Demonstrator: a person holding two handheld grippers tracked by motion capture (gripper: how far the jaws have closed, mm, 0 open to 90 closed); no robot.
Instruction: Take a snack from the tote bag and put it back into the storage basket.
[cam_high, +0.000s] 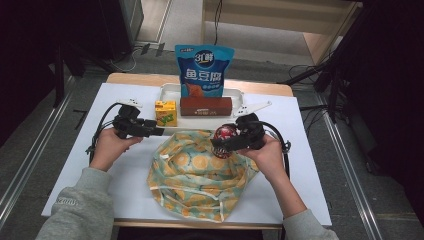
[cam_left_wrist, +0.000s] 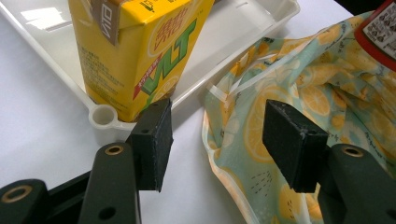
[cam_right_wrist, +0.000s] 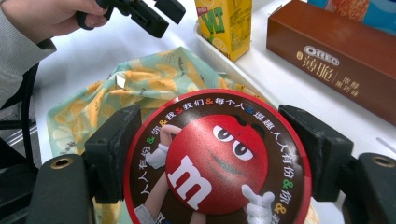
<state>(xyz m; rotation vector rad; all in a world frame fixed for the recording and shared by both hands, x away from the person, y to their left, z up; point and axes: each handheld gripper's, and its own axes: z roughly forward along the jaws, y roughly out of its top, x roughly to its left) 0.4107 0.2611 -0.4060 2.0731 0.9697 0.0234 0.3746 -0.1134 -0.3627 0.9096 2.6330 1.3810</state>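
Observation:
My right gripper (cam_high: 223, 141) is shut on a round red M&M's tin (cam_high: 224, 134), held above the right side of a lemon-print cloth bag (cam_high: 195, 172). In the right gripper view the tin (cam_right_wrist: 217, 161) sits lid-up between both pads (cam_right_wrist: 114, 149). My left gripper (cam_high: 157, 131) is open with nothing between its jaws, at the bag's upper left corner, next to a yellow Vita drink carton (cam_high: 166, 113). The left gripper view shows the carton (cam_left_wrist: 135, 51) standing in the corner of a white tray (cam_left_wrist: 100, 116), with the bag's edge (cam_left_wrist: 243, 121) between the open jaws' line.
The white tray (cam_high: 167, 90) at the table's back also holds a brown Oreo box (cam_high: 205, 106) and a blue snack pouch (cam_high: 203, 70) standing upright. White table cover (cam_high: 125, 165) lies bare left of the bag. The table's front edge is just below the bag.

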